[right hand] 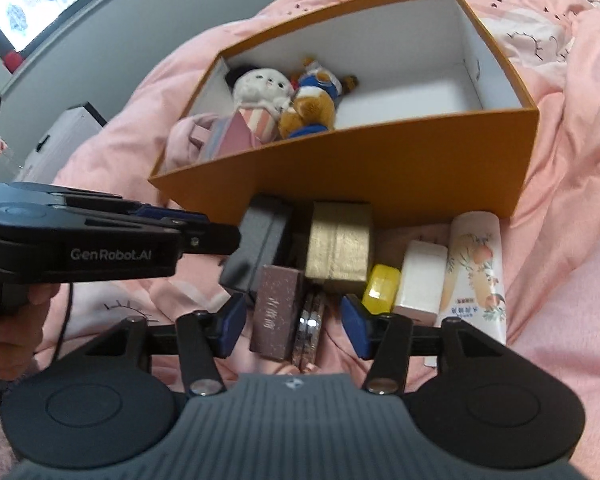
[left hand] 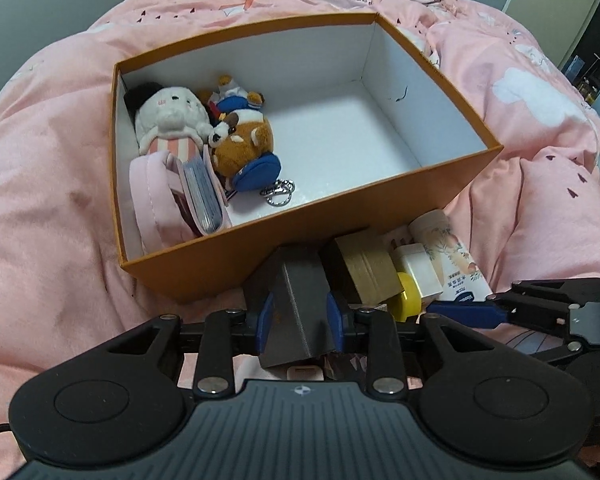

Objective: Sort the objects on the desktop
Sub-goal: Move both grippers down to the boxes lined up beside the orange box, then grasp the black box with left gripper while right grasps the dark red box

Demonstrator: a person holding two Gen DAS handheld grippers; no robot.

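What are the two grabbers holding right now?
The left gripper pinches the dark grey box by its two sides. The right gripper holds nothing; its jaws are open.

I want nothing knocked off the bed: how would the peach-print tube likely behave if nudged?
The peach-print tube looks round-bodied and lies on its side, so it may roll. It rests on the soft pink quilt, which probably damps that. The white block beside it might stop a roll that way.

Matt orange cardboard box (left hand: 340, 216) with smooth white lining, fuzzy plush toys (left hand: 240, 136), shiny metal keyrings (left hand: 278, 194), soft pink cloth bedding (left hand: 540, 184).
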